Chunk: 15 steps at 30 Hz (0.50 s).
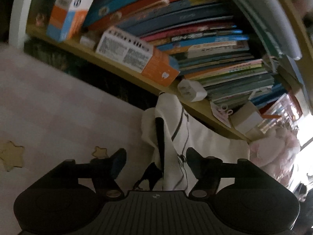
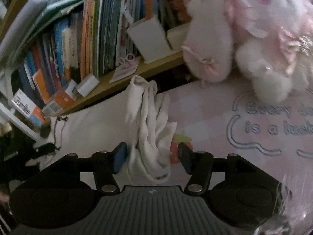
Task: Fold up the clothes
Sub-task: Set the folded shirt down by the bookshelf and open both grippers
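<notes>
A white garment with black trim and a thin cord point(image 1: 174, 133) lies bunched on the pink bedsheet point(image 1: 58, 107) below a bookshelf. My left gripper point(image 1: 156, 162) is open, with the garment's bunched cloth lying between its fingers. In the right wrist view a twisted white part of the garment point(image 2: 150, 129) runs up from between the fingers. My right gripper point(image 2: 152, 156) is open around that cloth, and its left blue pad point(image 2: 120, 156) is close to the fabric.
A wooden shelf point(image 1: 125, 72) packed with books and boxes runs along the bed's far side. A white charger point(image 1: 192, 91) sits on its edge. A pink and white plush toy point(image 2: 244, 39) lies at the right. The sheet carries raised lettering point(image 2: 273, 117).
</notes>
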{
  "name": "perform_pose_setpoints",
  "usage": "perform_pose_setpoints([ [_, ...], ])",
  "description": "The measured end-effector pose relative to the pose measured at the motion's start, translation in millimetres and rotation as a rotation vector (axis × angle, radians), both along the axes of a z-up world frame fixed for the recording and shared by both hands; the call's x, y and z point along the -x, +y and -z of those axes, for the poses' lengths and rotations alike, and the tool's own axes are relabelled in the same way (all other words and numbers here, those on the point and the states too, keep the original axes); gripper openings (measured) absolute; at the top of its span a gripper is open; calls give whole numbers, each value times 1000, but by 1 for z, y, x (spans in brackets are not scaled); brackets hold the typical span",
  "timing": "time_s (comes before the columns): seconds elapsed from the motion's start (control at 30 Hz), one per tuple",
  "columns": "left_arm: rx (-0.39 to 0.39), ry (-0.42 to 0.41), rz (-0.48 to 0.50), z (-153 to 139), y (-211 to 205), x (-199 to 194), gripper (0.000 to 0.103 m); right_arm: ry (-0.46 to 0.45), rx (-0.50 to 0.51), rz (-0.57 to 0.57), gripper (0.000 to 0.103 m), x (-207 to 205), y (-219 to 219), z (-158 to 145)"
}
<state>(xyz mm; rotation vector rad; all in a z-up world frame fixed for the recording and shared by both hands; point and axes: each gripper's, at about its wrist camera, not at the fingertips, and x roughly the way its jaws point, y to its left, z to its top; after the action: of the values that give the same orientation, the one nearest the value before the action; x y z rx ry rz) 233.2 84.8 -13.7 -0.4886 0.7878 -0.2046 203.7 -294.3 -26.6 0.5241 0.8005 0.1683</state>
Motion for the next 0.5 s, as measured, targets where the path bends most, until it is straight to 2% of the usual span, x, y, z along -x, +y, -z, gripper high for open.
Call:
perform_pose_setpoints([
  [0.1,-17,-14,-12,-9,1,19,79,-21,21,-2,66,15,1,-8],
  [0.23,-55,-30,-14,-18,-3,46,82,-39,122,-20,72,39,9,-15],
  [0.5,-230,7,46,-18,-26,115,86,-54,202,-126,85,97,35,-20],
])
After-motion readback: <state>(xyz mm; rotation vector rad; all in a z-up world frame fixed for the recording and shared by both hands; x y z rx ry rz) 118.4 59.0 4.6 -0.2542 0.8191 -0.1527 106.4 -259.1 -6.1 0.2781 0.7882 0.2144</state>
